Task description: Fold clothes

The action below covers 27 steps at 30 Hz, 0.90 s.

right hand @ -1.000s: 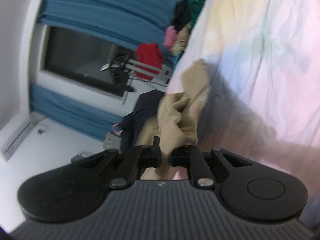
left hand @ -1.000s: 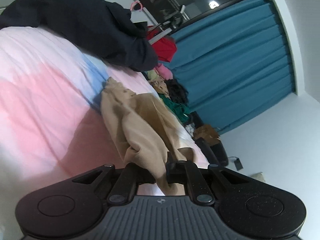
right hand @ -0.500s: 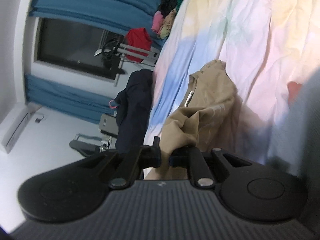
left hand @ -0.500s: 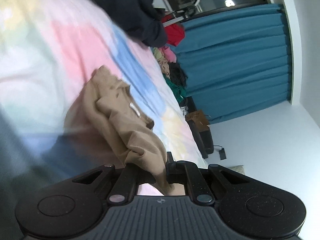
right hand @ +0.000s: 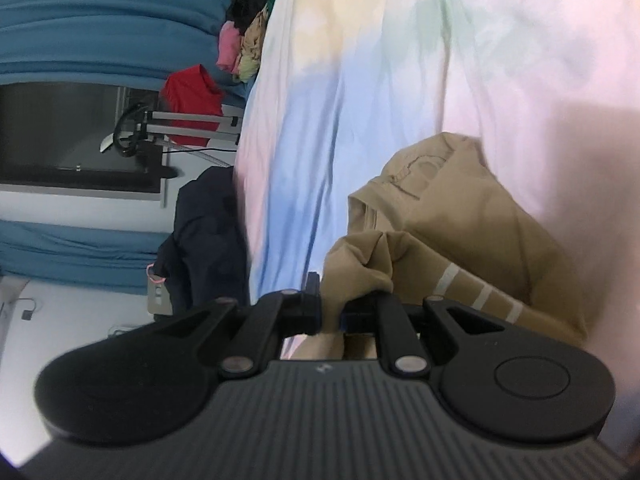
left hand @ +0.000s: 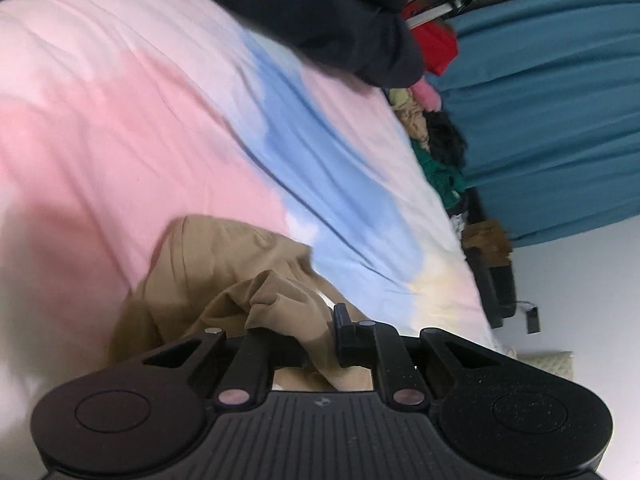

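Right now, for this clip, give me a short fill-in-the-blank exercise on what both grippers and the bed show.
1. Both the left gripper and the right gripper are shut on the ____ garment.
2. The garment lies partly on a pastel ____.
3. The curtain is ____.
4. The dark garment lies near the bed's ____.

Missing: tan; bedsheet; blue; edge

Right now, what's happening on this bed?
A person is folding clothes with two handheld grippers. The left gripper and the right gripper each pinch a bunch of the same tan garment, which lies crumpled on the pastel bedsheet. A dark garment lies farther off.
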Each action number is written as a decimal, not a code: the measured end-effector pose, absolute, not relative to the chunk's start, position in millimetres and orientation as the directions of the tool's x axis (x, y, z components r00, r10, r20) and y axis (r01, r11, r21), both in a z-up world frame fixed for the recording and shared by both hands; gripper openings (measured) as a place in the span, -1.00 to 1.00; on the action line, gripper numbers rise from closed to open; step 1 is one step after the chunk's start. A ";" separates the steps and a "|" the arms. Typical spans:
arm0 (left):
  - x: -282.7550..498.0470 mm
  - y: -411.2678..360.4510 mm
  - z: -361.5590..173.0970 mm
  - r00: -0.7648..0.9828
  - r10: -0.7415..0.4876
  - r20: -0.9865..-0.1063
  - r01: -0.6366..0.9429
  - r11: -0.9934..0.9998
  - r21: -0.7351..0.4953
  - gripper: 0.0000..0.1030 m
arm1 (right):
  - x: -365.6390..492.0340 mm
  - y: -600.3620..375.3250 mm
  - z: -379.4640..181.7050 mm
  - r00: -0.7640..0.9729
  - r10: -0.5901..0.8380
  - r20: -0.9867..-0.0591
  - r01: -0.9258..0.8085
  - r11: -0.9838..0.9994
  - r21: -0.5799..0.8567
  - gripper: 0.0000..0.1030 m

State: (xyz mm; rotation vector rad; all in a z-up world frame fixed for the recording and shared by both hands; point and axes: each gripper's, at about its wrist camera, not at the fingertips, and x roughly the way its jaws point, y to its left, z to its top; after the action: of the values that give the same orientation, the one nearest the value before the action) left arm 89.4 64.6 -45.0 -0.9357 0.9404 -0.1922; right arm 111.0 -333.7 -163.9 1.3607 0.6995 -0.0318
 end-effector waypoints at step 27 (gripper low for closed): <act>107.4 -2.6 -53.8 0.664 -0.408 -0.627 0.259 0.912 -0.319 0.44 | 169.3 -330.3 -176.4 0.706 0.585 -0.400 0.139 0.438 0.888 1.00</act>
State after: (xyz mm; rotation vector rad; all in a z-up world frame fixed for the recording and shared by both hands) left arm 107.4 -2.6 -53.8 -0.2098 0.7562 -0.3799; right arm 169.3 -330.3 -176.4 1.1056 0.7702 0.3135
